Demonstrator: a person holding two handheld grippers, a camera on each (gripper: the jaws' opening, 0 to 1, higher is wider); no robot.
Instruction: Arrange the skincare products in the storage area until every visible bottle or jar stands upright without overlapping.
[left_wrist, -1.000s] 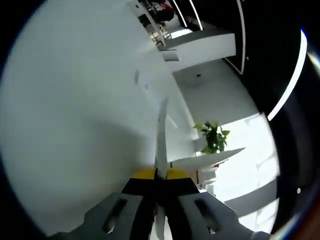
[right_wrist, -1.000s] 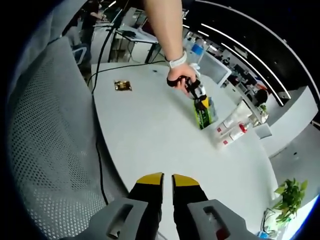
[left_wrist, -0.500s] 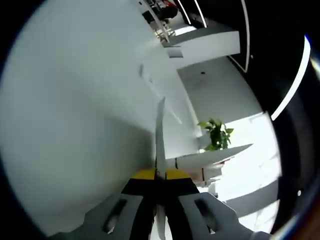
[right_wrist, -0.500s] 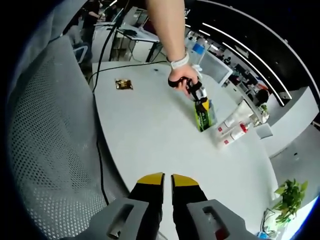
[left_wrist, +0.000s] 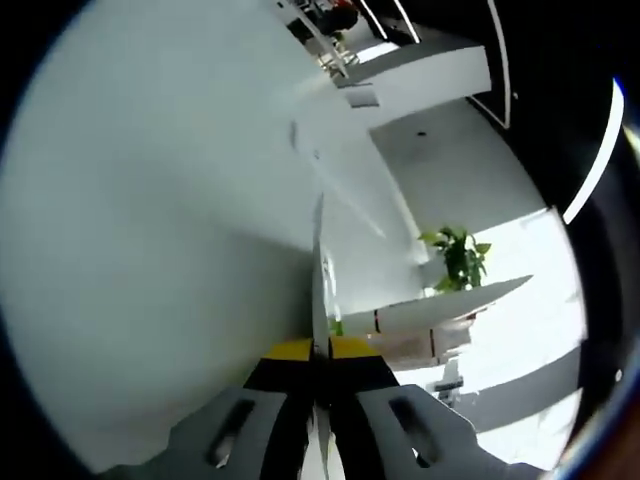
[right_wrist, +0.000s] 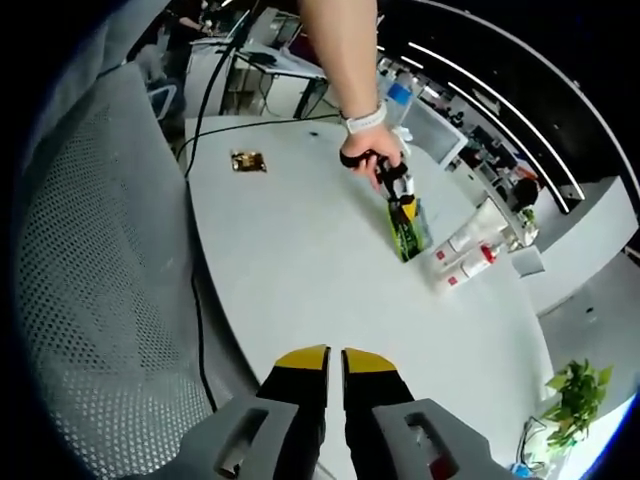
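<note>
In the left gripper view my left gripper (left_wrist: 320, 347) is shut on a thin flat pack (left_wrist: 318, 270) seen edge-on, rising straight up from between the jaws. The right gripper view shows this gripper (right_wrist: 403, 205) in a person's hand, clamped on the top of a green pack (right_wrist: 408, 233) that stands on the white table (right_wrist: 300, 260). Beside the green pack two white tubes (right_wrist: 465, 255) with red caps lie on their sides. My right gripper (right_wrist: 333, 358) hangs over the table's near edge, shut, with nothing between its yellow tips.
A small gold-brown sachet (right_wrist: 247, 161) lies at the table's far left. A grey mesh chair (right_wrist: 90, 260) stands close on the left, and a black cable (right_wrist: 205, 110) runs across the table edge. A potted plant (right_wrist: 575, 395) and office desks stand beyond the table.
The left gripper view has turned a little, so the plant sits lower and further right. The hand with the green pack has barely shifted. My right gripper has not moved.
</note>
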